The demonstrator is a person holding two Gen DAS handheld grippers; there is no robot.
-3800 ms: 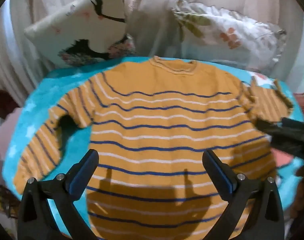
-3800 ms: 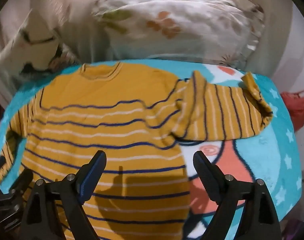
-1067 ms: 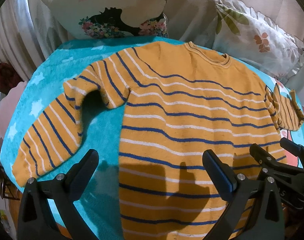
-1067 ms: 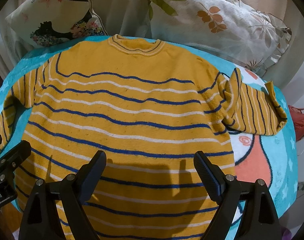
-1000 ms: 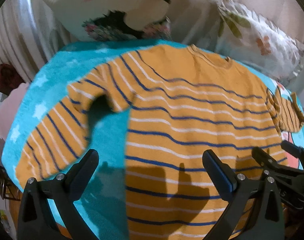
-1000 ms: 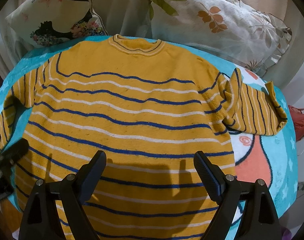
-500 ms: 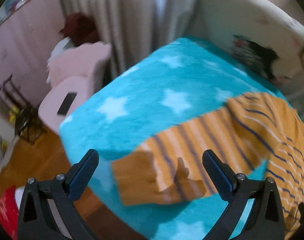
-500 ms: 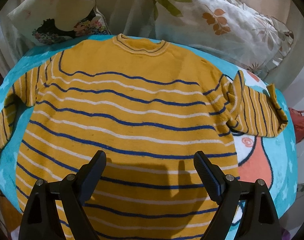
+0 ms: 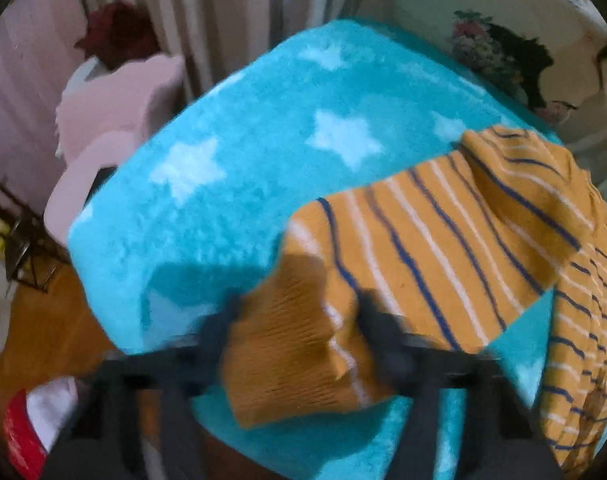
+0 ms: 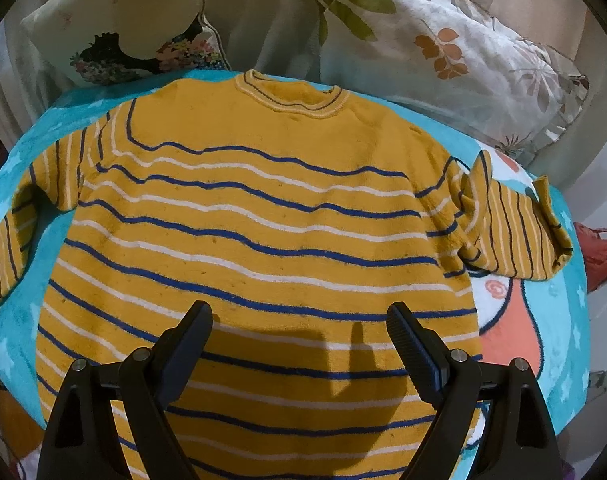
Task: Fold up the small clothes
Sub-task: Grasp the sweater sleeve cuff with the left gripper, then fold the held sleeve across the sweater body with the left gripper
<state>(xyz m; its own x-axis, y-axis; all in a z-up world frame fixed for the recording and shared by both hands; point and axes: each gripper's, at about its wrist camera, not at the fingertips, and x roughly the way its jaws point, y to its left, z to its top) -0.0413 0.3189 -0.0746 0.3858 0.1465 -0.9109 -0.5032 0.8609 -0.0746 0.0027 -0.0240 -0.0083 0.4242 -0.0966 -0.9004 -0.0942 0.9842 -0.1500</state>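
A mustard sweater (image 10: 263, 220) with blue and white stripes lies flat, neck away from me, on a turquoise star blanket (image 10: 563, 320). Its right sleeve (image 10: 511, 232) is crumpled and doubled over at the shoulder. In the left wrist view the left sleeve (image 9: 423, 248) stretches toward the blanket's corner. My left gripper (image 9: 295, 308) is blurred, its jaws closing with the ribbed cuff (image 9: 287, 340) bunched between them. Open and holding nothing, my right gripper (image 10: 299, 320) hovers over the sweater's lower body.
Two printed pillows (image 10: 123, 32) (image 10: 443, 48) lean behind the neck. The blanket (image 9: 243, 160) ends close to the cuff, with wooden floor (image 9: 43, 320) below. A pink chair (image 9: 103, 128) and curtains stand beyond. A red thing (image 10: 599, 252) lies at the far right.
My left gripper swung from the sweater's body out to the left sleeve end, then came down and closed around the cuff. The right gripper stayed in place.
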